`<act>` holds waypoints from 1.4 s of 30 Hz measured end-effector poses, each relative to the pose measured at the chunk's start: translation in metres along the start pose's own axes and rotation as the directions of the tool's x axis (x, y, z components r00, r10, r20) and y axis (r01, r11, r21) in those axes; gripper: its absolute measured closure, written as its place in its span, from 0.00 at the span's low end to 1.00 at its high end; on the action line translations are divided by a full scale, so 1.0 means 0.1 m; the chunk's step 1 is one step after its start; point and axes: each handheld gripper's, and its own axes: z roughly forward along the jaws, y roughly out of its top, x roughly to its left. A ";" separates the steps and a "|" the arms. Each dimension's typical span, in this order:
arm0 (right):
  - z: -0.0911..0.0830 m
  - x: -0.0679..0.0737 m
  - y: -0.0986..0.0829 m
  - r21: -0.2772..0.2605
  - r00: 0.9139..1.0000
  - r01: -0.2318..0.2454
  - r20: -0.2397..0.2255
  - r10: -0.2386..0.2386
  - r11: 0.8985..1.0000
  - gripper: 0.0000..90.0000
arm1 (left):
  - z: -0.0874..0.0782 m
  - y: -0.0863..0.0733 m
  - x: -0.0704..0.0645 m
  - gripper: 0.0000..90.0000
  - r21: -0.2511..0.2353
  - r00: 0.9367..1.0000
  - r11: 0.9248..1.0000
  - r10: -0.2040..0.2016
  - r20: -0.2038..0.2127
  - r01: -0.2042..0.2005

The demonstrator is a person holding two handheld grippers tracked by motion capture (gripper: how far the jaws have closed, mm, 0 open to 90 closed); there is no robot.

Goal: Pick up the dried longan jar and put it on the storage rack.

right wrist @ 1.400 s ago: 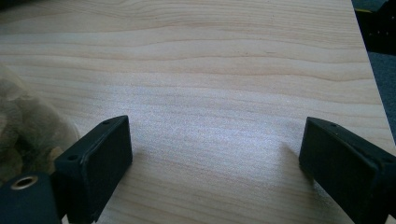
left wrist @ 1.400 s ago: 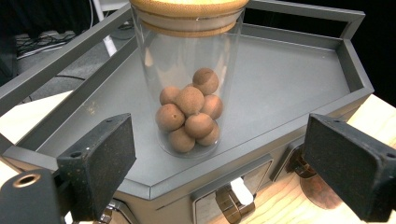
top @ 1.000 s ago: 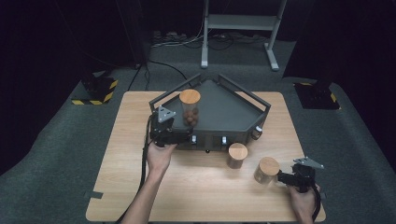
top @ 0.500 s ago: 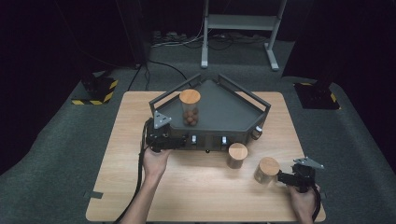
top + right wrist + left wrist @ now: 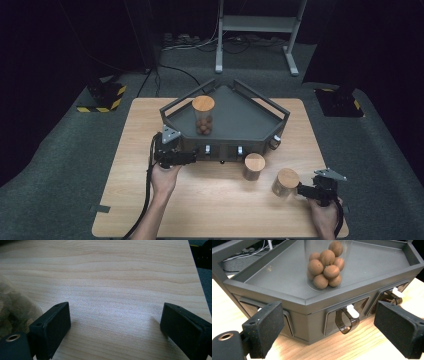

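At the surface's [image 5: 125, 200] near right corner, the right hand-held gripper [image 5: 306, 190] rests with jaws spread, empty, just beside a cork-lidded jar [image 5: 286, 182]. A second lidded jar [image 5: 253, 166] stands nearer the middle, just before the dark tray's [image 5: 260, 120] front wall. The left hand-held gripper [image 5: 189, 159], jaws spread and empty, sits at that front wall, facing its clasps [image 5: 347, 320]. On the tray a third jar [image 5: 203, 115] holds brown balls [image 5: 325, 263].

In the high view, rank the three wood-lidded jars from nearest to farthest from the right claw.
1. Jar on the table, just left of the right claw.
2. Jar farther left, in front of the tray.
3. Jar with brown balls, standing on the tray.
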 end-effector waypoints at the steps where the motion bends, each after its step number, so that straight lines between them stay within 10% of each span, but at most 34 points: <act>1: 0.00 0.00 0.00 0.000 1.000 0.000 0.000 0.000 1.000 0.10 | 0.00 -0.01 0.00 0.10 -0.001 1.000 1.000 -0.003 -0.001 0.003; 42: 0.00 0.00 0.00 0.000 1.000 0.000 0.000 0.000 1.000 0.10 | -0.01 -0.38 0.20 0.09 0.033 0.999 0.999 -0.028 -0.019 0.028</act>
